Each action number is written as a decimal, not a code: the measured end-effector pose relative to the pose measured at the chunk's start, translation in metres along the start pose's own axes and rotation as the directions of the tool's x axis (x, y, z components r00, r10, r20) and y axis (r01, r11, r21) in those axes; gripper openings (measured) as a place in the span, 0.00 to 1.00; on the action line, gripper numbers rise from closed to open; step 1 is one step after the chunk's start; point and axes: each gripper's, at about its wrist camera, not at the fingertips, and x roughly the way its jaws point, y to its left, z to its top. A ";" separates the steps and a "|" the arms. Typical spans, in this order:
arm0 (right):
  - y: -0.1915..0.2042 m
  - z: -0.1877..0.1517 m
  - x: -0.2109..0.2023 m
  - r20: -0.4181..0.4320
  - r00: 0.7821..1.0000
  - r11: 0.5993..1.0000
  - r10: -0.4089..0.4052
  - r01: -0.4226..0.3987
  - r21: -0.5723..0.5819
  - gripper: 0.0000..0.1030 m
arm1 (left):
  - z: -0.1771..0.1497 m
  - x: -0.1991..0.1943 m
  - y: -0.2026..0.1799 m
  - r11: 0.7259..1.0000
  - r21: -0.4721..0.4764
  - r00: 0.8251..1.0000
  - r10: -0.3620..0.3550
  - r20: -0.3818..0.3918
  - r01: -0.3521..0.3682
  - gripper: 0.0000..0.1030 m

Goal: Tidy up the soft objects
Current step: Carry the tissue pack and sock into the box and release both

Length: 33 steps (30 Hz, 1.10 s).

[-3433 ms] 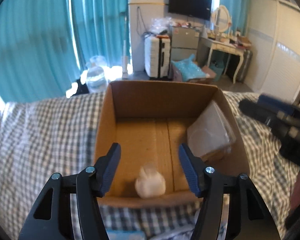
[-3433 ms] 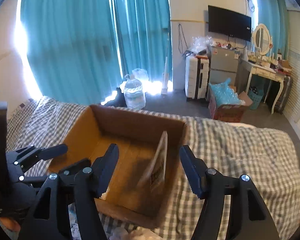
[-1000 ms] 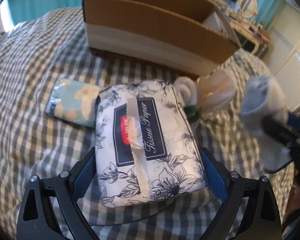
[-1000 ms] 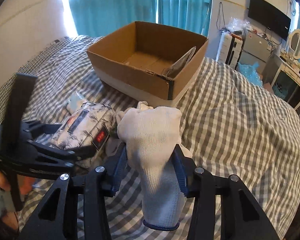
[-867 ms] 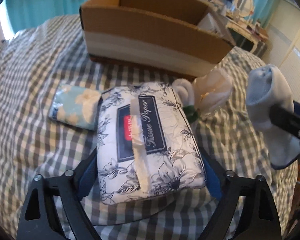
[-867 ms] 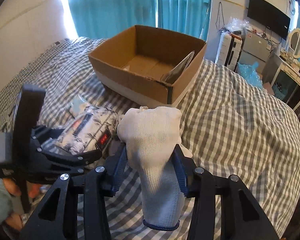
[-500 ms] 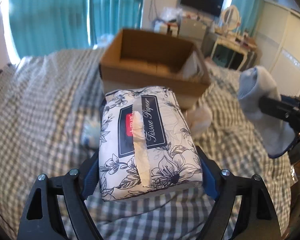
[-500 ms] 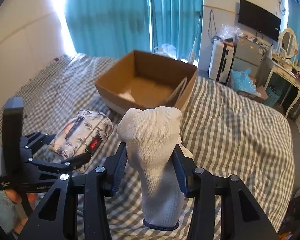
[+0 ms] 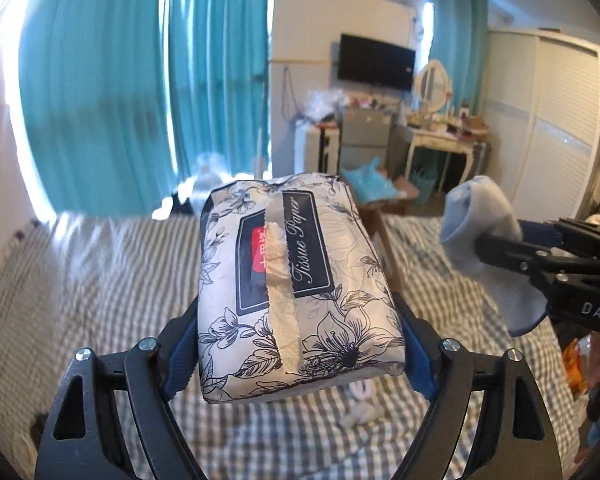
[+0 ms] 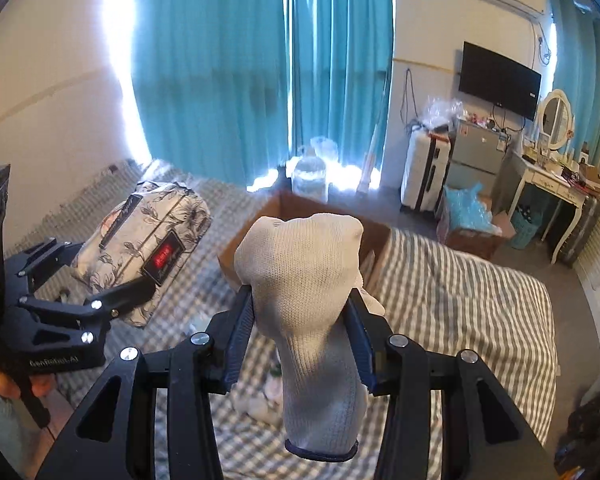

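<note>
Both grippers have risen since half a second ago, carrying their loads higher above the checked bed (image 10: 460, 300). The left gripper (image 9: 296, 344) clamps the floral tissue pack (image 9: 296, 276), and the right gripper (image 10: 300, 320) squeezes the white sock (image 10: 304, 292). Beyond and below the sock sits the cardboard box (image 10: 376, 240), and the tissue pack hangs to its left.

Left black two-finger gripper (image 9: 298, 320): raised, clamped on a floral-printed tissue pack (image 9: 292, 280). Right black two-finger gripper (image 10: 300, 328): raised, clamped on a white knitted sock (image 10: 304, 292).
</note>
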 end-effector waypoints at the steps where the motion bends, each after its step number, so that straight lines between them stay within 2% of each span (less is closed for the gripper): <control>1: 0.002 0.007 -0.001 0.007 1.000 1.000 -0.001 0.001 0.001 0.43 | 0.007 -0.003 0.003 1.000 0.009 1.000 -0.004 0.013 0.004 0.81; 5: 0.008 0.034 0.003 0.035 0.999 1.000 0.005 -0.006 0.016 0.43 | 0.029 -0.003 0.012 0.999 0.038 0.999 -0.019 0.036 0.018 0.81; 10: 0.008 0.063 0.023 0.062 0.998 0.999 0.000 -0.003 0.050 0.42 | 0.051 0.015 0.020 0.997 0.070 0.998 -0.026 0.056 0.022 0.81; 18: -0.011 0.093 0.092 0.053 0.999 0.990 0.002 -0.009 0.139 0.41 | 0.075 0.073 0.025 0.996 0.078 0.999 -0.039 0.029 0.036 0.81; 24: -0.041 0.087 0.152 0.005 1.000 0.969 0.016 -0.017 0.245 0.41 | 0.065 0.128 0.026 0.996 0.080 0.999 -0.046 -0.028 0.048 0.81; 29: -0.054 0.066 0.200 -0.056 0.998 0.966 0.000 0.015 0.257 0.41 | 0.050 0.167 0.020 0.994 0.088 0.995 -0.062 -0.071 0.069 0.82; 33: -0.061 0.057 0.227 -0.094 0.996 0.966 0.002 0.022 0.258 0.43 | 0.039 0.189 0.016 0.990 0.133 0.995 -0.035 -0.089 0.047 0.84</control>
